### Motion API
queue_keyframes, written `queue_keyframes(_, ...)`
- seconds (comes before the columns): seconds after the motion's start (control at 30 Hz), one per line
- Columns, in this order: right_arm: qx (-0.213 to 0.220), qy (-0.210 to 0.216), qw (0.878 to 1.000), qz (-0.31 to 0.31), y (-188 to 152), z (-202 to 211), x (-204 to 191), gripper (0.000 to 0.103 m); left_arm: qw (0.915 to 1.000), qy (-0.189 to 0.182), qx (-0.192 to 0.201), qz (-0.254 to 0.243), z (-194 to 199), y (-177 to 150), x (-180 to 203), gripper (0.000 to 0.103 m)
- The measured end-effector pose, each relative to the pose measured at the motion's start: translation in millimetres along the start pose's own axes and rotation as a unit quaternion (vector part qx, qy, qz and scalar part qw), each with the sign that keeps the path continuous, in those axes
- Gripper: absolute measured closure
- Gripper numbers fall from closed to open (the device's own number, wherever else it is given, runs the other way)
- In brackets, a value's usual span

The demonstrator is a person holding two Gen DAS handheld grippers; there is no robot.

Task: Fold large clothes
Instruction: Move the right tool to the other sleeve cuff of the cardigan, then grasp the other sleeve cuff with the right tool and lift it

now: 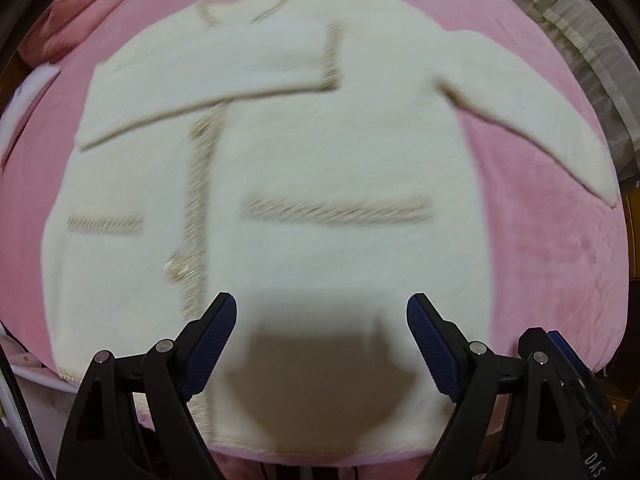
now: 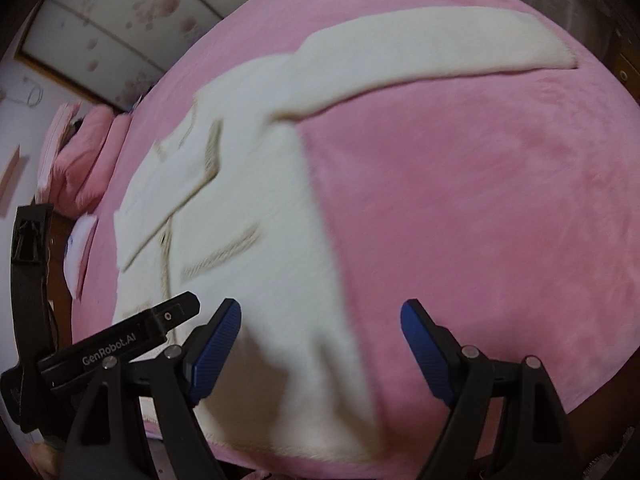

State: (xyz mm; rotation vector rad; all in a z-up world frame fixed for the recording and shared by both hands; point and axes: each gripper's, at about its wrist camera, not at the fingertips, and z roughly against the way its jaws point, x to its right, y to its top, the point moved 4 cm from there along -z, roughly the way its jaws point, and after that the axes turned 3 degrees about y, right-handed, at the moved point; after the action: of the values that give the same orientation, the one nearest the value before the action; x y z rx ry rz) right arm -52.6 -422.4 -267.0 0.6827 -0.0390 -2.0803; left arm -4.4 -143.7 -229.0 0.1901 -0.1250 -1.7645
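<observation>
A cream cardigan (image 1: pixel 320 152) with beige braided trim lies flat, front up, on a pink bed cover (image 1: pixel 540 248). One sleeve is folded across its chest (image 1: pixel 208 92); the other sleeve (image 1: pixel 540 120) stretches out to the right. My left gripper (image 1: pixel 322 312) hangs open above the cardigan's lower hem, with nothing between its blue pads. In the right wrist view the same cardigan (image 2: pixel 260 240) shows with its long sleeve (image 2: pixel 440 48) spread over the cover. My right gripper (image 2: pixel 321 314) stands open above the hem's right corner, holding nothing. Both views are motion-blurred.
Pink pillows (image 2: pixel 76 168) lie at the head of the bed by a wall with a flowered panel (image 2: pixel 120 20). Pale curtains (image 1: pixel 580 40) hang beyond the bed's right side. The left gripper's body (image 2: pixel 120 348) shows at the lower left of the right wrist view.
</observation>
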Motion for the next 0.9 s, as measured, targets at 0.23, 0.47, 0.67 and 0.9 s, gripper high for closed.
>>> queue_keyframes(0.23,0.041,0.017,0.993,-0.106,79.2,15.4,98.9,0.020,0.9976,-0.007,0.028,-0.064,6.0,59.3,111.1,0.015)
queue_keyframes(0.47,0.111,0.022,0.964,-0.242,137.9,-7.6,196.8,0.020,0.9972,-0.027,0.036,-0.060,5.0,97.3,184.5,0.015)
queue_keyframes(0.67,0.181,0.016,0.951,-0.249,176.7,-23.8,215.3,0.020,0.9983,-0.026,0.030,-0.043,-18.2,129.6,204.8,0.015)
queue_keyframes(0.9,0.249,-0.069,0.951,-0.170,208.2,-28.9,204.5,0.023,0.9994,-0.017,0.011,-0.028,-36.6,138.2,186.6,0.015)
